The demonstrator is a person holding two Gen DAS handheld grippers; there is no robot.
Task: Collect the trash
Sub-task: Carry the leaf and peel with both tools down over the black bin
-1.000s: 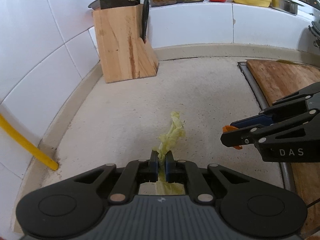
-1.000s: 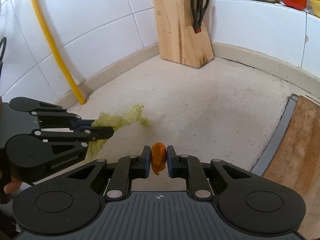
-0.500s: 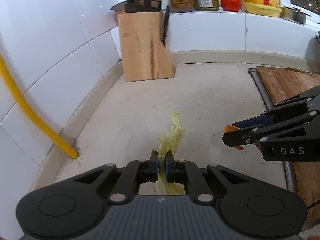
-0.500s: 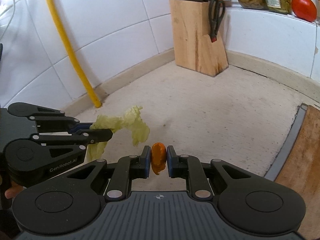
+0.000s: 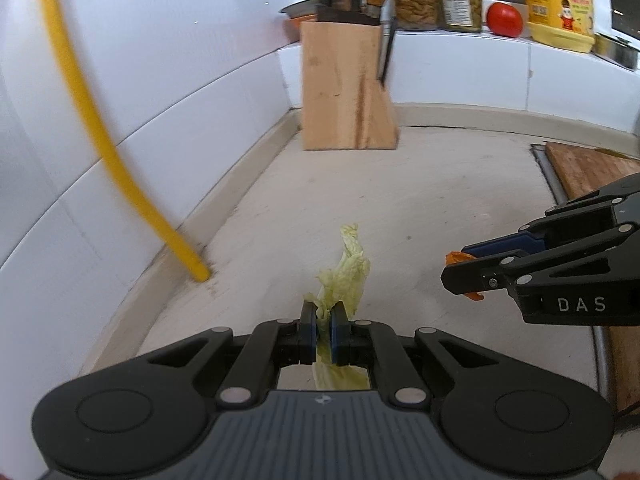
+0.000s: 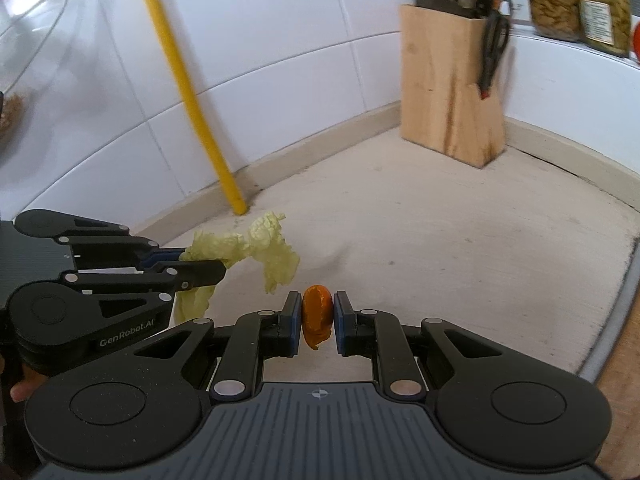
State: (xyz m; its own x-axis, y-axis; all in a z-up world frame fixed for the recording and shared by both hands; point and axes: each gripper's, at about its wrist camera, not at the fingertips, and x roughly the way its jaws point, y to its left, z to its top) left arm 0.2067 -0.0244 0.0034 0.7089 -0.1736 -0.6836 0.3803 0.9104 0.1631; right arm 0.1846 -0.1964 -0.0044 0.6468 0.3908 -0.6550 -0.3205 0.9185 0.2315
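Pale green leaf (image 5: 345, 276) hung clamped in our left gripper (image 5: 324, 332), its fingers (image 5: 307, 330) pressed almost together on it, clear above the tabletop (image 5: 440, 200). Our right gripper (image 6: 317, 322) held an orange peel (image 6: 317, 316), its fingers (image 6: 291, 322) narrowly parted around the scrap. A knife block (image 5: 344, 88) stood by the tiled wall (image 5: 180, 60), near a yellow pipe (image 5: 100, 128).

A: Any lettering you can read?
B: "DAS" in white on the side of the right gripper (image 5: 456, 276), and "GenRobot.AI" on the side of the left gripper (image 6: 218, 268).
A: And on the shelf?
B: The yellow bottle (image 5: 558, 4) and a jar (image 5: 459, 2) carry labels, but the print is too small to read.
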